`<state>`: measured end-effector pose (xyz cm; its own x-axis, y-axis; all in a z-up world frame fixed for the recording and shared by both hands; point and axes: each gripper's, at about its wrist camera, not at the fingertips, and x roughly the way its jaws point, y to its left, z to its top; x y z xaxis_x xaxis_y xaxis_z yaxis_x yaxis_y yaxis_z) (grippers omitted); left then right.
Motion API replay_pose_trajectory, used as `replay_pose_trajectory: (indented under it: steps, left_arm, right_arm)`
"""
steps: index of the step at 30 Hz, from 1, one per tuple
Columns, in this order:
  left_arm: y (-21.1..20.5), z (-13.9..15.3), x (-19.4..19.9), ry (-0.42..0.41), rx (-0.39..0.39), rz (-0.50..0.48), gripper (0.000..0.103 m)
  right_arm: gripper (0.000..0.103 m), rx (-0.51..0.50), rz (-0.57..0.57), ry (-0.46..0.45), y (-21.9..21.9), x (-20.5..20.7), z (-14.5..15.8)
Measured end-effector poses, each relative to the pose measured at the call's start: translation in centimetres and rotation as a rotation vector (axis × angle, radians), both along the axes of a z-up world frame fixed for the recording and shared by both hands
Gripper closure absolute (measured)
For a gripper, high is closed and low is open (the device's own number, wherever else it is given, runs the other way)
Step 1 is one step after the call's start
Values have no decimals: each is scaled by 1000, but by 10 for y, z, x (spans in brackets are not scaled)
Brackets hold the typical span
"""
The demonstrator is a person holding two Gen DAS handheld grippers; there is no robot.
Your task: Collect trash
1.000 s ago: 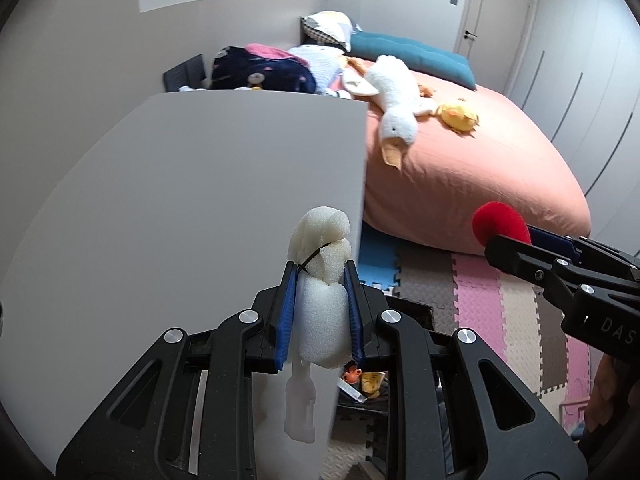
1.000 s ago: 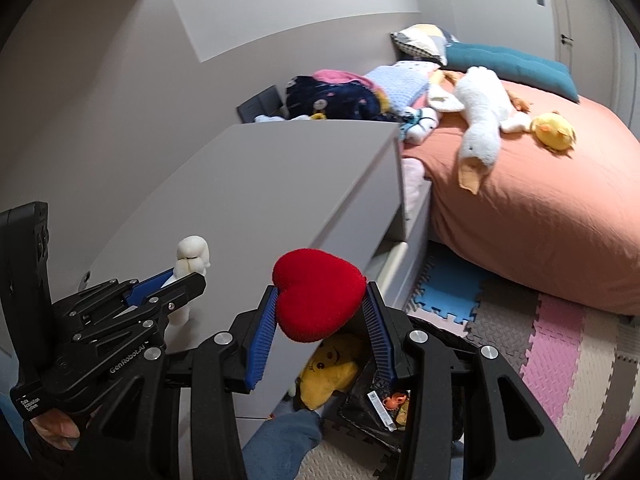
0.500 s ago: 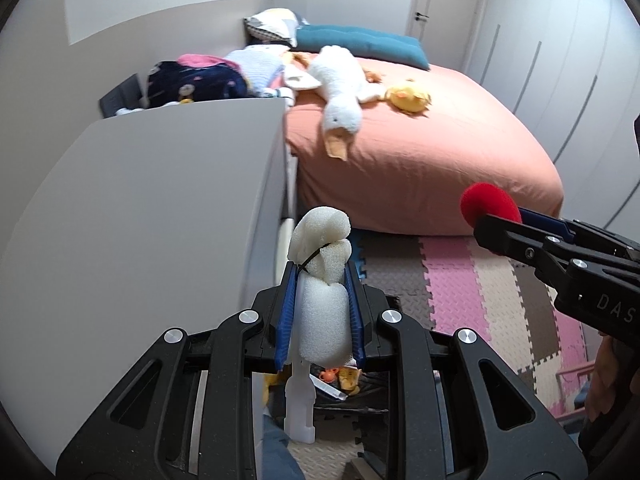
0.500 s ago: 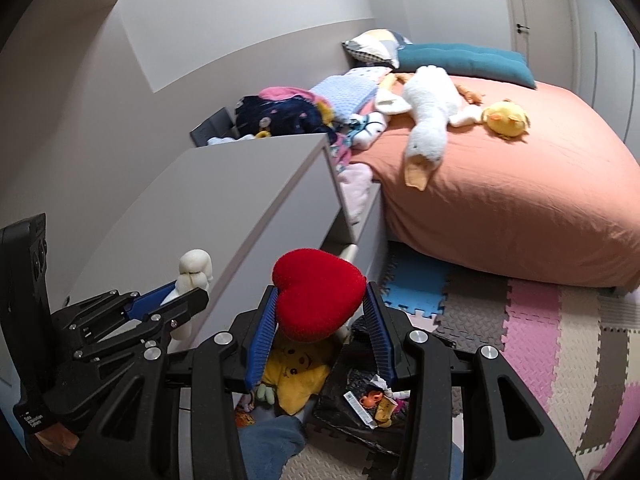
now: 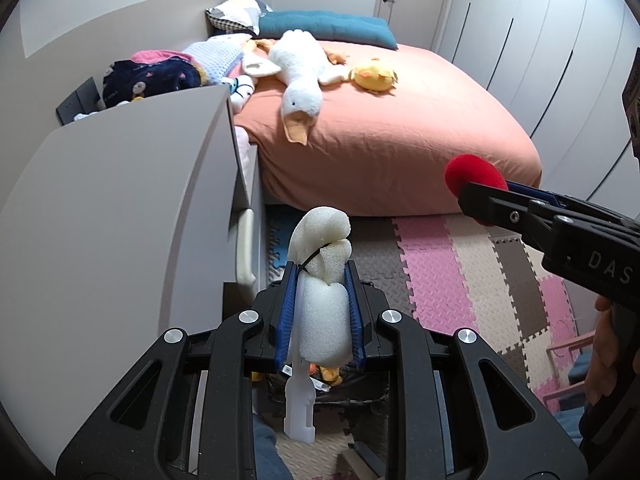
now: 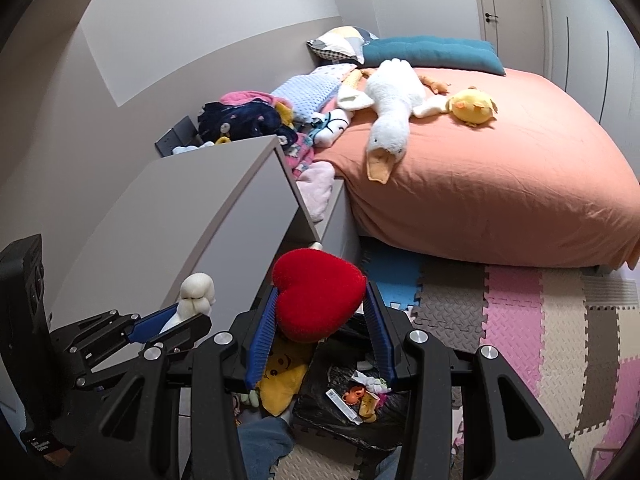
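At lower centre of the left wrist view, the left gripper [image 5: 320,276] clamps a lumpy white foam piece tied with a black band [image 5: 323,288] (a white plastic stem hangs below it). At lower centre of the right wrist view, the right gripper [image 6: 320,304] squeezes a red plush heart [image 6: 318,294] above a black trash bag [image 6: 352,400] on the floor.
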<state>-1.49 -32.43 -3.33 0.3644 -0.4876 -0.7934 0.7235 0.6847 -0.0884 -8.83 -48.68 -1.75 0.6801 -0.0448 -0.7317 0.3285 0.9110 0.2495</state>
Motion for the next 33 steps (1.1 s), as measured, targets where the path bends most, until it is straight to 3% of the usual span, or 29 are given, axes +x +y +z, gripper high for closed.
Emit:
replay_pose_trajectory:
  steps: [2, 3, 4, 5, 6, 10, 33]
  left_arm:
    - [-3, -2, 0, 13, 12, -15, 70]
    - [-4, -3, 0, 10, 23, -13, 44]
    - [-3, -2, 0, -2, 27, -4, 12]
    - [-1, 0, -2, -36, 24, 15, 5]
    - [1, 3, -4, -66, 19, 25, 5]
    - [4, 5, -1, -91, 45, 40, 5]
    - [15, 5, 4, -67, 4, 66, 5]
  right_arm:
    - [58, -11, -3, 17, -1, 1, -2]
    - [57, -20, -4, 23, -2, 3, -3]
    - [47, -21, -10, 23, 0, 4, -3]
    - [41, -17, -20, 17, -1, 3, -2]
    - [33, -18, -27, 11, -2, 2, -1]
    - [25, -37, -44, 3, -4, 1, 1]
    - [23, -37, -36, 2, 1, 1, 2]
